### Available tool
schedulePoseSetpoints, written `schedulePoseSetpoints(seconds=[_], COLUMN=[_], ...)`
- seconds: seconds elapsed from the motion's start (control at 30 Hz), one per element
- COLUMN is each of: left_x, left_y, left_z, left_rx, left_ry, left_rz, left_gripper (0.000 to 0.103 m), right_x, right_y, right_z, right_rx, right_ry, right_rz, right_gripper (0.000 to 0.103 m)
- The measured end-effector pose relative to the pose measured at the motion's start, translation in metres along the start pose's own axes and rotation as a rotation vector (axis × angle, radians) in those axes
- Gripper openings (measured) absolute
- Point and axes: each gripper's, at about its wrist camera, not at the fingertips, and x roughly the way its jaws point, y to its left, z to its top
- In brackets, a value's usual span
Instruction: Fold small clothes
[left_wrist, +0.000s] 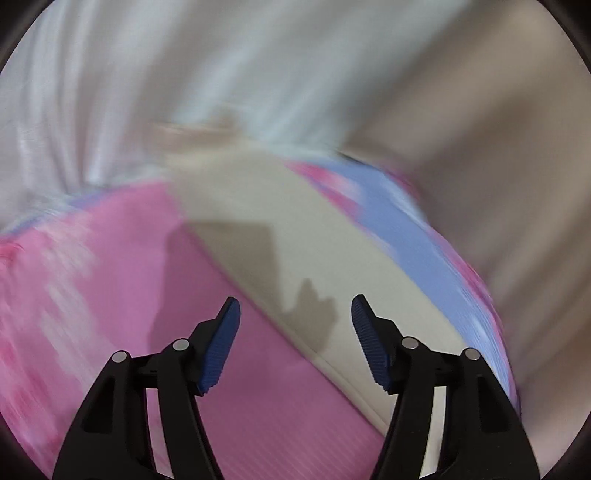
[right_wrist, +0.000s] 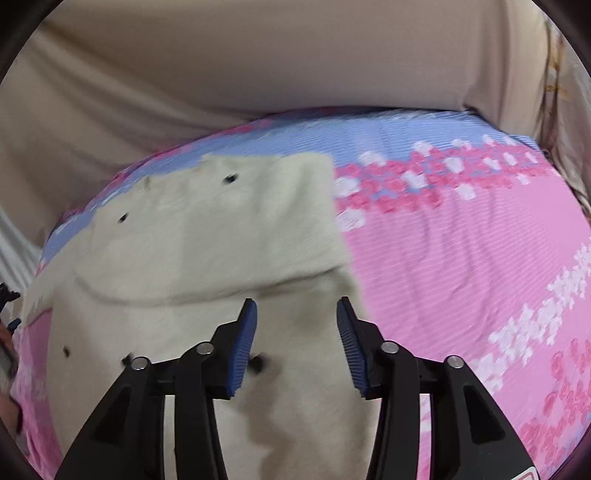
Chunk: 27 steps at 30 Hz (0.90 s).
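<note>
The left gripper (left_wrist: 295, 314), jaws apart and empty, hangs over a blurred cream garment (left_wrist: 303, 236) on the pink sheet (left_wrist: 122, 251).

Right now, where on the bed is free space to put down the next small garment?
The widest free patch is the pink sheet to the right of the cream garment, up to the band of pink flowers. Left of the garment, more pink sheet is bare in the left wrist view, though blurred. The middle is taken by the garment, with both open grippers over it.
</note>
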Motion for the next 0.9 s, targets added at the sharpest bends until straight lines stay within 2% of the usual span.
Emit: schedulePoseSetpoints(seconds=[0.03, 0.1, 0.17, 0.2, 0.27, 0.33, 0.4, 0.5, 0.6, 0.7, 0.73, 0.77, 0.83, 0.87, 0.9], left_x=[0.014, 0.033, 0.051, 0.052, 0.061, 0.054, 0.027, -0.027, -0.099, -0.166, -0.178, -0.191, -0.200, -0.196, -0.187], left_y=[0.021, 0.043, 0.053, 0.049, 0.037, 0.020, -0.005, -0.063, -0.134, -0.206, -0.219, -0.241, -0.271, -0.281, -0.287], left_z=[0.019, 0.037, 0.045, 0.046, 0.051, 0.053, 0.049, 0.034, -0.003, -0.072, -0.091, -0.126, -0.197, -0.228, -0.270], left_rx=[-0.062, -0.124, -0.159, -0.136, -0.079, -0.032, 0.052, 0.181, 0.326, 0.503, 0.542, 0.599, 0.700, 0.735, 0.775], left_ry=[-0.003, 0.002, 0.010, -0.015, 0.019, -0.011, -0.073, -0.155, -0.200, -0.189, -0.173, -0.131, -0.027, 0.016, 0.082], left_rz=[0.046, 0.104, 0.127, 0.137, 0.086, 0.081, 0.031, -0.095, -0.296, -0.486, -0.525, -0.585, -0.654, -0.653, -0.631], left_gripper=[0.060, 0.059, 0.053, 0.037, 0.010, 0.007, 0.006, 0.006, 0.006, 0.007, 0.007, 0.008, 0.012, 0.015, 0.023], right_x=[0.001, 0.008, 0.015, 0.015, 0.015, 0.012, 0.008, 0.002, -0.005, -0.013, -0.016, -0.019, -0.022, -0.022, -0.021], right_y=[0.013, 0.037, 0.058, 0.067, 0.082, 0.091, 0.092, 0.085, 0.073, 0.058, 0.052, 0.044, 0.029, 0.018, 0.009], right_z=[-0.007, -0.019, -0.027, -0.030, -0.035, -0.037, -0.037, -0.035, -0.032, -0.028, -0.027, -0.026, -0.025, -0.024, -0.024], right_rx=[-0.017, -0.063, -0.104, -0.120, -0.146, -0.159, -0.157, -0.134, -0.100, -0.079, -0.070, -0.055, -0.018, -0.002, 0.010], right_ry=[0.021, 0.064, 0.100, 0.108, 0.112, 0.107, 0.094, 0.079, 0.058, 0.028, 0.017, 0.004, -0.003, -0.009, -0.011], right_rz=[0.011, 0.032, 0.052, 0.059, 0.072, 0.079, 0.081, 0.083, 0.092, 0.100, 0.101, 0.102, 0.093, 0.087, 0.081], right_gripper=[0.046, 0.046, 0.046, 0.046, 0.047, 0.047, 0.048, 0.048, 0.048, 0.048, 0.049, 0.050, 0.052, 0.052, 0.052])
